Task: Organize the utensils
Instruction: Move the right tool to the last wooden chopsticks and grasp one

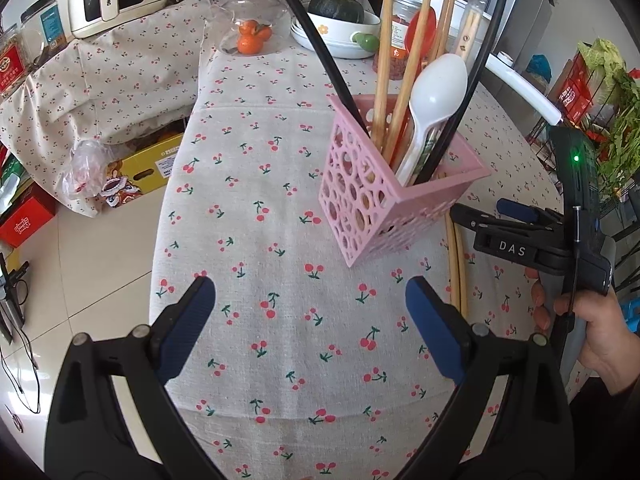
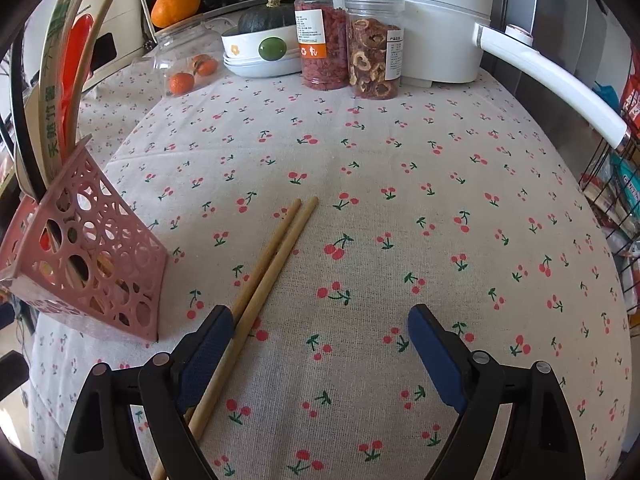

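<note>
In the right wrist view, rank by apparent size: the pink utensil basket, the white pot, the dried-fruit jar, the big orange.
1. white pot and pink utensil basket: similar in apparent size; the basket is nearer and cut off at the edge, so unranked.
2. dried-fruit jar.
3. big orange.
</note>
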The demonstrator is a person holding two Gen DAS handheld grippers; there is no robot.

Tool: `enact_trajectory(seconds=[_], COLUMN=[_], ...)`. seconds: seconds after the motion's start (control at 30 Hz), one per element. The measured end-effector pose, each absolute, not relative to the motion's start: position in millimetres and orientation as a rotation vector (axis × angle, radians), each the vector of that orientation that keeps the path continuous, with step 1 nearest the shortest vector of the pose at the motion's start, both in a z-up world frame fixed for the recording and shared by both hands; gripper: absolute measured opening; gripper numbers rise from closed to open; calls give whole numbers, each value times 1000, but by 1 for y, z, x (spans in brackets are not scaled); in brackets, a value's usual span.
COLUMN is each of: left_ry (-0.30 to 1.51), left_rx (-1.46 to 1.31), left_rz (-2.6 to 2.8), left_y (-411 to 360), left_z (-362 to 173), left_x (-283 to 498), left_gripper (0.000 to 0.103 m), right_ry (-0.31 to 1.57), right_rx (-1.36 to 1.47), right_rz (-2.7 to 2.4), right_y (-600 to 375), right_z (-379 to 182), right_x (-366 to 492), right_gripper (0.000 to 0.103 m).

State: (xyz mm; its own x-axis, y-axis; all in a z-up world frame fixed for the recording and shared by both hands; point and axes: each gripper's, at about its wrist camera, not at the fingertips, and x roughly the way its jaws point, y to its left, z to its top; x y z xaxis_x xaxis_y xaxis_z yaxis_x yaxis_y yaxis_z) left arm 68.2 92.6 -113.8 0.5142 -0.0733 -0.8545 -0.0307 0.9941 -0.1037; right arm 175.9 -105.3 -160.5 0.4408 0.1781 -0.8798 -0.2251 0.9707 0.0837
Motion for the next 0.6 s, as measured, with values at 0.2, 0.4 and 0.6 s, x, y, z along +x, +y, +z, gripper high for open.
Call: enact_trajectory(seconds=[0.2, 0.4, 0.6], left_ry=[1032, 1028, 1021], left_rx=[-102, -88, -55], left_rz=[-40, -64, -110], left_y=[87, 80, 57], left_z=[-115, -116, -114], left_x=[66, 66, 65], left_gripper=[96, 96, 96], right_ry=[1095, 1076, 1117], right_rx=[-40, -137, -143], right_rz=[245, 232, 265], right_y=[-106, -100, -98], right_z=[-159, -160, -155], right_x=[174, 165, 165], right_gripper=[80, 70, 27])
